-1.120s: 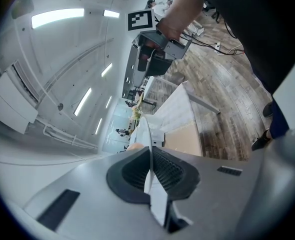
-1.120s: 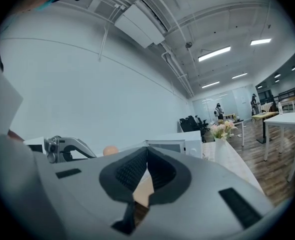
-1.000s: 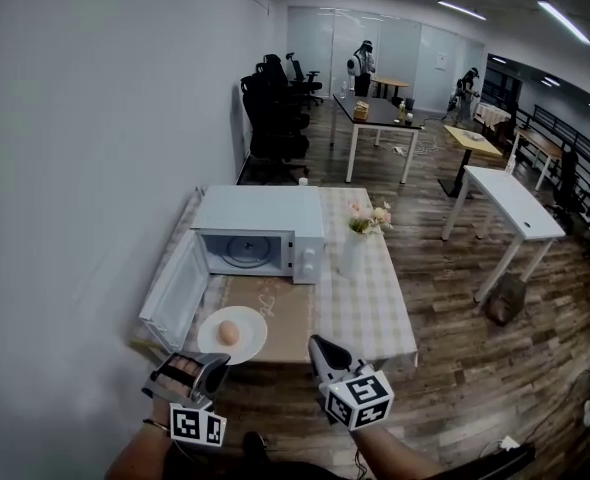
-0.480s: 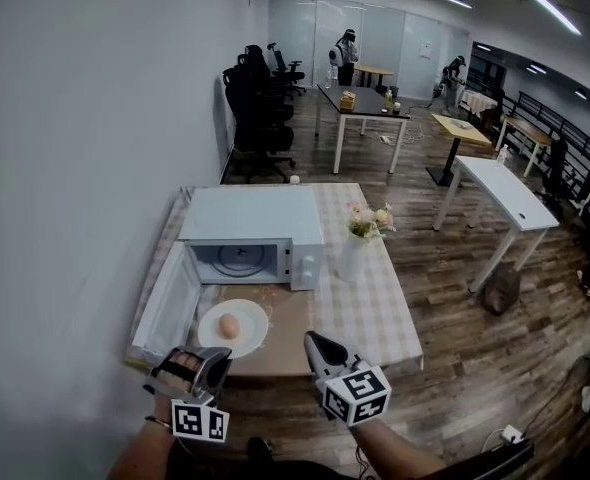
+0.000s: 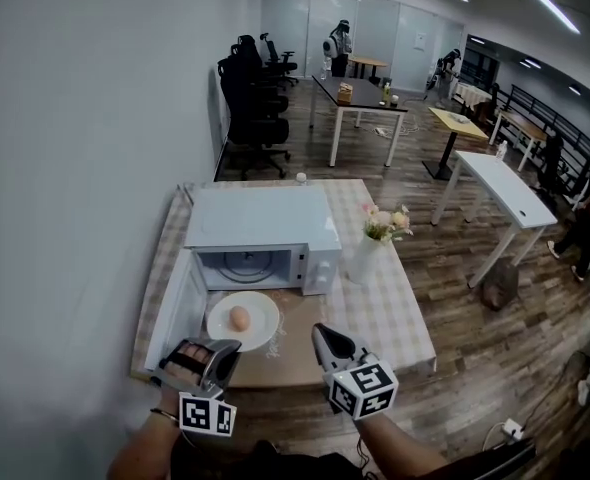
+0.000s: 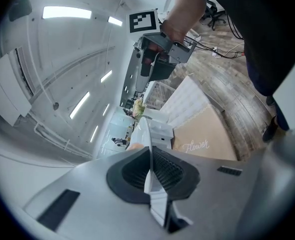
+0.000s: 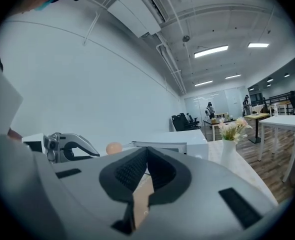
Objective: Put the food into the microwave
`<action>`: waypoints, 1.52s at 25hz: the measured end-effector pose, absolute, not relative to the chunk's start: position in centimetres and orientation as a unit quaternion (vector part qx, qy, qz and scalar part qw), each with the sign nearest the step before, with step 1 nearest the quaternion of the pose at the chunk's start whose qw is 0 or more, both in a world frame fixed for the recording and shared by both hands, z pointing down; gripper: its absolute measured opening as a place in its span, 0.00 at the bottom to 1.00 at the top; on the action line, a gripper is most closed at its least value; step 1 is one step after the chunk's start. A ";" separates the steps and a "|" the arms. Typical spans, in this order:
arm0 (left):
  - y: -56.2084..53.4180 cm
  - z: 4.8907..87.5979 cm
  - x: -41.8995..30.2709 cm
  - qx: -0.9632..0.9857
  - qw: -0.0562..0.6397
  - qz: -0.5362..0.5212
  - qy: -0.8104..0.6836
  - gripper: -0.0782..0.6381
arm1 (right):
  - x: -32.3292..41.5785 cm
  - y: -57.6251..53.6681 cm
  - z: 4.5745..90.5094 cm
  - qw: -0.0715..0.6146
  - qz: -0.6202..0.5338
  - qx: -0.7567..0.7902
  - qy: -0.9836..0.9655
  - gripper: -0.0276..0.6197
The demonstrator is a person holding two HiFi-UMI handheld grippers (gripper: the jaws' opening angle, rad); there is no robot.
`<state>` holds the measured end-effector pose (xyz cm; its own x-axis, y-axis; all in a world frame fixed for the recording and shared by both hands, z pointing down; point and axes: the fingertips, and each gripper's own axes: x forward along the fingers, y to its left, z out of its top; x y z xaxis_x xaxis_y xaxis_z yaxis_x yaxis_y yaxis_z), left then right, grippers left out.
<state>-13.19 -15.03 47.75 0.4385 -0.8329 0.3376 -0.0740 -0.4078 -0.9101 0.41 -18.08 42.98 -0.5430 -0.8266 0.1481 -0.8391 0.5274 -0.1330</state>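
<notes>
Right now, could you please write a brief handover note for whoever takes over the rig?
Left tool: shut, empty, short of the plate.
Right tool: shut, empty, to the plate's right.
Food: on the white plate, which sits on the mat in front of the microwave.
Done: the microwave door is open; no food inside yet.
Left: grasp the plate, set it inside, then probably close the door.

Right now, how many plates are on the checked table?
1. The white plate lies on the table before the open microwave, one piece of food on it. The microwave could hide another behind it.
</notes>
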 end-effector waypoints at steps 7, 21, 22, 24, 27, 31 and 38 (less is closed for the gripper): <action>-16.7 48.9 -14.2 -0.732 0.443 -0.420 0.302 0.13 | -1.0 -20.3 44.4 0.042 0.107 0.483 -0.868 0.06; -23.1 50.9 -14.2 -0.717 0.416 -0.465 0.310 0.13 | -1.6 -28.1 45.9 0.050 0.113 0.439 -0.890 0.06; -23.6 51.1 -14.2 -0.715 0.413 -0.471 0.310 0.13 | -1.5 -28.8 45.9 0.049 0.114 0.436 -0.891 0.05; -24.8 51.7 -14.1 -0.714 0.404 -0.479 0.313 0.13 | -1.5 -30.0 46.0 0.050 0.116 0.428 -0.895 0.06; -26.4 52.6 -13.8 -0.713 0.391 -0.487 0.317 0.13 | -1.6 -31.4 46.3 0.055 0.114 0.412 -0.902 0.06; -28.4 54.1 -13.5 -0.710 0.385 -0.494 0.323 0.13 | -1.4 -32.9 47.0 0.059 0.123 0.402 -0.905 0.06; -31.5 57.1 -13.3 -0.714 0.358 -0.507 0.324 0.13 | -1.3 -34.6 48.3 0.066 0.131 0.387 -0.910 0.06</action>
